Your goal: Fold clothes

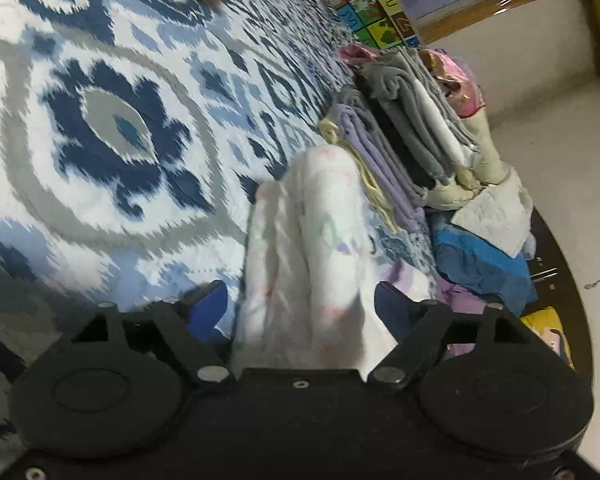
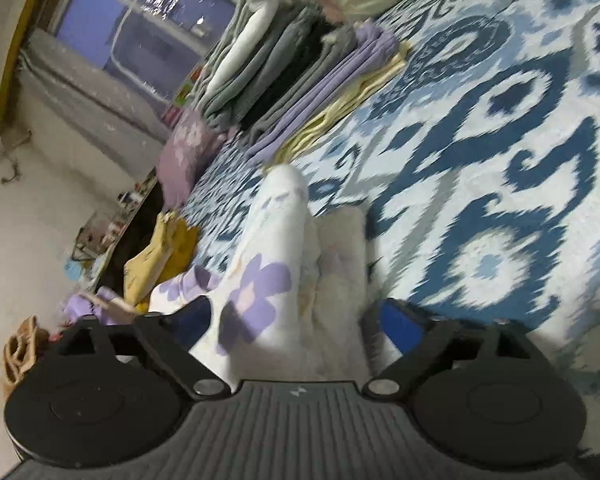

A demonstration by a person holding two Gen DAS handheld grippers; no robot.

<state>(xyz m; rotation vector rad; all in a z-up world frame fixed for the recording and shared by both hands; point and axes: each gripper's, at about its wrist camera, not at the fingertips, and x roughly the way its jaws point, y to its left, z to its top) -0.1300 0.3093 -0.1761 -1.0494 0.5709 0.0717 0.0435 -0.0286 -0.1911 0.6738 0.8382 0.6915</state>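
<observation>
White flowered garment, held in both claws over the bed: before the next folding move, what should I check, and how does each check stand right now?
1. Left claw has the white garment between its fingers: ok.
2. Right claw has the same garment between its fingers: ok.
3. Firm pinch on both sides: cannot tell; cloth hides the fingertips.
4. Open bedspread to lay it on: ok.
5. Garment clear of the folded stack: ok in the right view; in the left view they overlap, cannot tell.
6. Garment hanging flat, without bunching: not ok; it is gathered in folds.
</observation>
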